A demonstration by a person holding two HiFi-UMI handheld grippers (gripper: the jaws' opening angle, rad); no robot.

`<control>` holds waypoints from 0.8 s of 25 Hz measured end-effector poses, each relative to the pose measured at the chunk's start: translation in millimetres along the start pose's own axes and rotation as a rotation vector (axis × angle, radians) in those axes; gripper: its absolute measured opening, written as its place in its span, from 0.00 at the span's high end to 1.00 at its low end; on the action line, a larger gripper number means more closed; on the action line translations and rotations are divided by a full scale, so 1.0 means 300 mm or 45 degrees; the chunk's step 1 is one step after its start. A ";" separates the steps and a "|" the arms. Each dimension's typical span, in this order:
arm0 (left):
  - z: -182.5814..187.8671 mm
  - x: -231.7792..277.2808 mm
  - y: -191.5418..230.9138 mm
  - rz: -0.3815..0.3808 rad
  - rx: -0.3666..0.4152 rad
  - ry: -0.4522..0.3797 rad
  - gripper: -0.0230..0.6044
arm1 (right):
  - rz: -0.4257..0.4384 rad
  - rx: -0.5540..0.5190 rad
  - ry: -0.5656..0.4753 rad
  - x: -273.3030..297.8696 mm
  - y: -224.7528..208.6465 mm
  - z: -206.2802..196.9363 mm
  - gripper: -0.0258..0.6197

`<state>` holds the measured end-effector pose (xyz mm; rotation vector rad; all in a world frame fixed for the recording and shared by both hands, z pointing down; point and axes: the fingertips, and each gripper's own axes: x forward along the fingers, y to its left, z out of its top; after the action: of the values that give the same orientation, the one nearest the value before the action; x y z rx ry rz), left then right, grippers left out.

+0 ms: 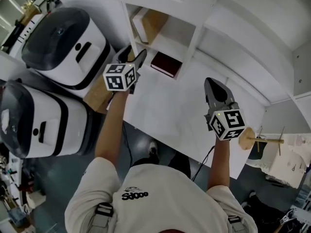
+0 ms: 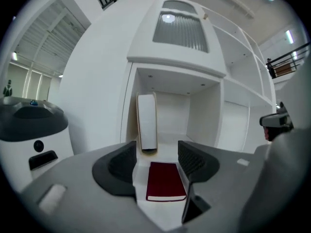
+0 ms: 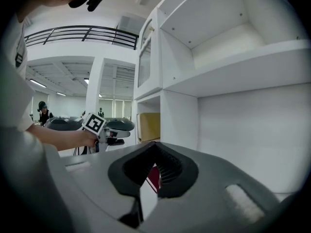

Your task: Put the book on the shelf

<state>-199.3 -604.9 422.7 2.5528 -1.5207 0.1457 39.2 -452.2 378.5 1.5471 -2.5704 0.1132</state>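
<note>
A dark red book (image 1: 166, 64) lies flat on the floor of the white shelf's (image 1: 195, 39) lowest compartment. In the left gripper view the red book (image 2: 166, 181) shows through the gap between the jaws, a little beyond them and untouched. My left gripper (image 1: 135, 59) (image 2: 158, 155) is open at the compartment's mouth, just left of the book. A white book with a tan cover (image 1: 146, 24) (image 2: 146, 123) stands upright at the back. My right gripper (image 1: 214, 87) (image 3: 154, 148) hovers over the table to the right, shut and holding nothing; a sliver of the red book (image 3: 154, 177) shows past it.
Two white-and-black machines (image 1: 65, 45) (image 1: 39, 123) stand at the left, with a cardboard box (image 1: 98, 97) beside the table (image 1: 175, 113). A wooden stand (image 1: 253, 140) sits by the table's right end. More shelf compartments (image 3: 233, 67) rise on the right.
</note>
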 end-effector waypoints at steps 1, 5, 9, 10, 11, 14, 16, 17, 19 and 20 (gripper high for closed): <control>0.016 -0.042 -0.021 -0.023 0.025 -0.021 0.53 | -0.002 -0.010 -0.020 -0.012 0.014 0.023 0.96; 0.081 -0.207 -0.128 -0.141 0.079 -0.116 0.74 | -0.016 -0.054 -0.086 -0.070 0.082 0.107 0.96; 0.152 -0.362 -0.213 -0.213 0.110 -0.206 0.87 | -0.046 -0.142 -0.138 -0.135 0.147 0.184 0.96; 0.168 -0.400 -0.230 -0.223 0.117 -0.227 0.90 | -0.054 -0.164 -0.147 -0.152 0.163 0.200 0.96; 0.181 -0.436 -0.246 -0.232 0.131 -0.243 0.93 | -0.061 -0.183 -0.155 -0.170 0.180 0.214 0.96; 0.209 -0.528 -0.302 -0.260 0.231 -0.260 0.94 | -0.082 -0.229 -0.178 -0.219 0.226 0.255 0.96; 0.227 -0.576 -0.333 -0.264 0.310 -0.272 0.94 | -0.094 -0.260 -0.191 -0.245 0.253 0.278 0.96; 0.238 -0.596 -0.345 -0.262 0.338 -0.282 0.94 | -0.099 -0.275 -0.196 -0.257 0.265 0.288 0.96; 0.258 -0.632 -0.368 -0.259 0.372 -0.305 0.94 | -0.101 -0.297 -0.207 -0.282 0.289 0.305 0.96; 0.267 -0.648 -0.380 -0.259 0.381 -0.316 0.94 | -0.098 -0.304 -0.213 -0.294 0.301 0.313 0.96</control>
<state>-191.9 -399.3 300.8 3.0450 -1.3930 0.0320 -7.3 -345.7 272.7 1.6223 -2.5267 -0.3320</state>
